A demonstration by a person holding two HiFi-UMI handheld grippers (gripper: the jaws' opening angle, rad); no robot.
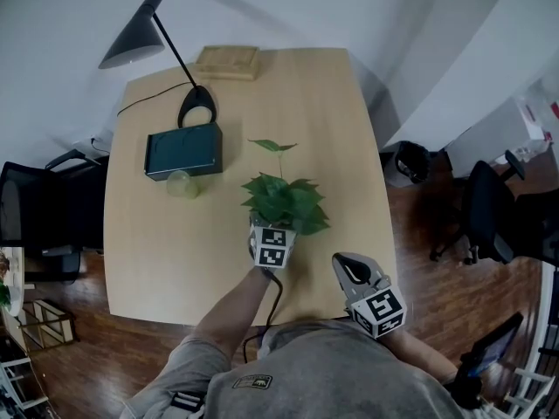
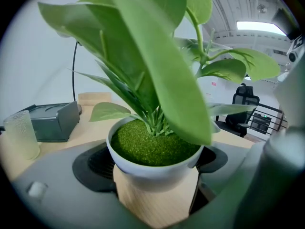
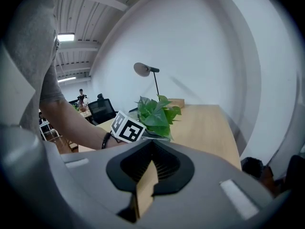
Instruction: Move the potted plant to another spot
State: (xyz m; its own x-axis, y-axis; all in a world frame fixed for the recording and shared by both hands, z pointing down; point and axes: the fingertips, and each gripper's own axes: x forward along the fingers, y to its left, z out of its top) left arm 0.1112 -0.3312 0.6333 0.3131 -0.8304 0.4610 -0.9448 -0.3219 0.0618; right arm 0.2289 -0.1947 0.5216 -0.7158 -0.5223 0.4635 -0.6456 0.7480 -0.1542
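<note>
We see a smooth, matt white pot [image 2: 152, 171] topped with rough, grainy green moss [image 2: 152, 147], and the leaves [image 2: 157, 56] look smooth and waxy. The table [image 1: 157, 243] is pale wood grain with a matt finish, and the tumbler [image 2: 20, 135] is frosted and pebbled.

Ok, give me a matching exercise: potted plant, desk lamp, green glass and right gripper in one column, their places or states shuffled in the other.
Things:
1. white potted plant with green leaves
2. black cone-shaded desk lamp
3. pale green ribbed glass
4. right gripper

Places or states:
A. jaws together, holding nothing
B. beside the dark grey box, on the person's side
C. between the jaws of the left gripper
D. far left of the wooden table, base beyond the box

Pairs: 1-C, 2-D, 3-B, 4-A
</note>
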